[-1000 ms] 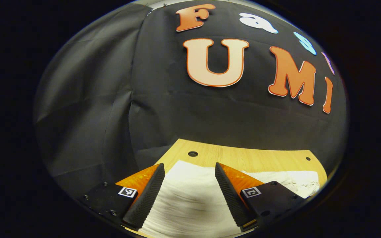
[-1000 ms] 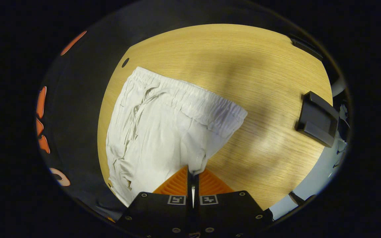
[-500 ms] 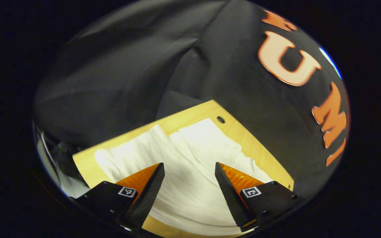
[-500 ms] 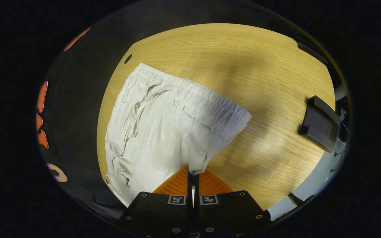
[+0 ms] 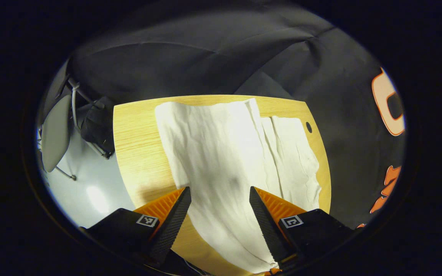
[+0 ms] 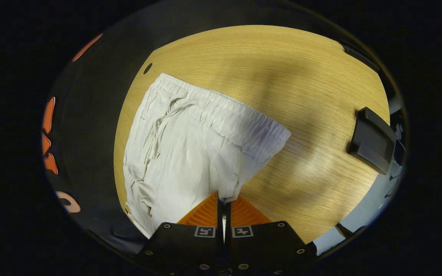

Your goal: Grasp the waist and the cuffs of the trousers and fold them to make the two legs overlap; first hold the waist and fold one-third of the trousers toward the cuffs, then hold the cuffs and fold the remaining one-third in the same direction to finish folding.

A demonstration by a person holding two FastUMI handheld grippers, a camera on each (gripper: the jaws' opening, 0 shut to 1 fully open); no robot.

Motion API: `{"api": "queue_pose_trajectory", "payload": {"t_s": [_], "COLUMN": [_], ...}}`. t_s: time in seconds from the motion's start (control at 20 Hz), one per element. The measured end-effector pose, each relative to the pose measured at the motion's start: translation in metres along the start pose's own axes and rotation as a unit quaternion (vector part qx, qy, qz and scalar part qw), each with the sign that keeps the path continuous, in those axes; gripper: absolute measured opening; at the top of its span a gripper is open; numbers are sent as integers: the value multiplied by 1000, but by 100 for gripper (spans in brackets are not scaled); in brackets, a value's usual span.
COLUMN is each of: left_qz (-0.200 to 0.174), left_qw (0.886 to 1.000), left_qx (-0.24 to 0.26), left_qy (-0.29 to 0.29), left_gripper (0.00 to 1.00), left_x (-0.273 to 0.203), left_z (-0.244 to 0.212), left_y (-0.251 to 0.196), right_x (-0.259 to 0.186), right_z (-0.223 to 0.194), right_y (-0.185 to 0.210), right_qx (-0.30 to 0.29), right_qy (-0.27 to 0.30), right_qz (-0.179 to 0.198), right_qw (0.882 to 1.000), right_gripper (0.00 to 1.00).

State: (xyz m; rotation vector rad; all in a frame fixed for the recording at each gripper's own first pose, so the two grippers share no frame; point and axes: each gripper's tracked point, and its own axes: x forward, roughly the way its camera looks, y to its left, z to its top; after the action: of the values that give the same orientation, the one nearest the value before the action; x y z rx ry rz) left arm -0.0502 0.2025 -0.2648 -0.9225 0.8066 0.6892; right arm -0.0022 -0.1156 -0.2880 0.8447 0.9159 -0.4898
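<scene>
Right gripper (image 6: 223, 205): closed, pinching trousers (image 6: 190, 149) edge below the waistband (image 6: 221, 115).
Left gripper (image 5: 219, 214): open, above the legs.
Progress: legs apparently overlapped; both thirds left.

Wooden table (image 6: 282, 69), light grain, small round hole (image 6: 147, 68) near its far corner. Black cloth wall (image 5: 190, 57), creased, hangs just behind the table. Pale glossy floor (image 5: 90, 191) beside the table, with a light reflection. Black block (image 6: 372, 140) on the table's edge.
</scene>
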Motion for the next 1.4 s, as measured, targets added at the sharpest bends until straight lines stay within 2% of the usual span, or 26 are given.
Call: {"api": "queue_pose_trajectory", "payload": {"t_s": [0.1,0.15,0.3,0.55,0.6,0.65,0.8,0.9,1.0,1.1,1.3,1.4], "left_qz": [20,26,33,25,25,24,26,29,37,44,23,-3], "left_qw": [1000,999,999,999,999,999,999,999,998,997,998,999], "left_qx": [-15,-23,-26,-28,-25,-22,-14,-18,-17,-33,-17,-14], "left_qy": [10,8,19,27,27,27,31,39,47,55,51,42], "left_gripper": [96,100,100,100,96,99,98,64,52,7,4,4], "left_x": [9,9,10,18,22,23,28,32,37,30,29,22], "left_z": [-6,-5,-13,-14,-14,-12,-12,-15,-19,-17,-11,-1], "left_y": [11,15,16,10,8,3,-2,-1,2,6,-11,-34], "right_x": [1,1,1,0,0,0,0,-1,-2,-3,-11,-20], "right_z": [0,-1,-1,-2,-1,-1,-1,-1,-1,-1,0,2], "right_y": [0,0,0,0,-1,0,0,1,1,3,14,29], "right_qx": [1,1,1,-6,-6,-4,1,3,5,7,9,13], "right_qy": [0,0,4,10,10,11,10,9,7,6,1,-5], "right_qz": [-1,-1,0,-9,-10,-10,-9,-9,-8,-6,8,24], "right_qw": [1000,1000,1000,1000,1000,1000,1000,1000,1000,1000,1000,1000], "right_gripper": [1,1,1,2,2,2,2,2,2,2,1,1]}}
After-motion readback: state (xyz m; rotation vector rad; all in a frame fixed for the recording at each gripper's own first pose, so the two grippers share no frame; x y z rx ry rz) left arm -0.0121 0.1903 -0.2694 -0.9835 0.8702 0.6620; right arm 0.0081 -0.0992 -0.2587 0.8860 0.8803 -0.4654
